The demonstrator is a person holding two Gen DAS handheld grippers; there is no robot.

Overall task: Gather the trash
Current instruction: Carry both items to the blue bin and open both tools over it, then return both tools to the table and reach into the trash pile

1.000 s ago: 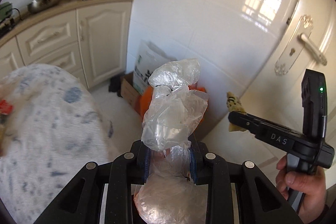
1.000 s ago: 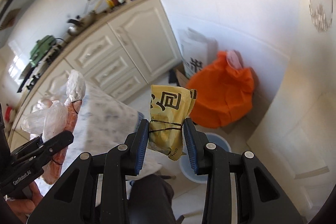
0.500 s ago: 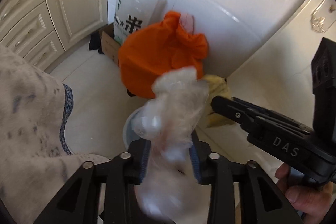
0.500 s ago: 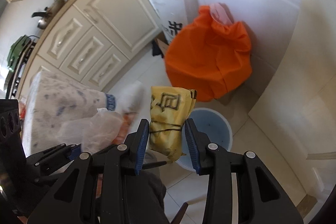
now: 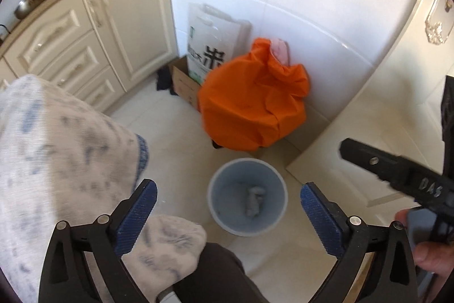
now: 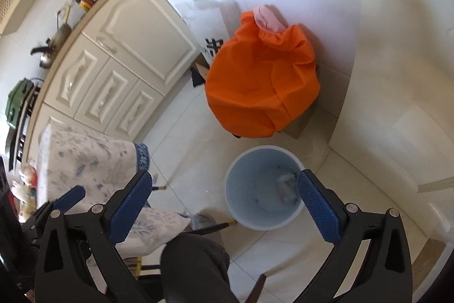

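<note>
A pale blue trash bin stands on the tiled floor below both grippers; it also shows in the right wrist view. A crumpled clear plastic bag lies inside it, seen blurred in the right wrist view. The yellow packet is not visible. My left gripper is wide open and empty above the bin. My right gripper is wide open and empty above the bin; its body shows at the right of the left wrist view.
An orange bag sits behind the bin against the wall, with a white printed bag and a cardboard box beside it. A table with a blue-patterned cloth is at left. Cream cabinets line the back. A dark-trousered leg is below.
Both grippers opened. The clear plastic bag left my left gripper and lies in the bin; the yellow packet left my right gripper and is out of sight.
</note>
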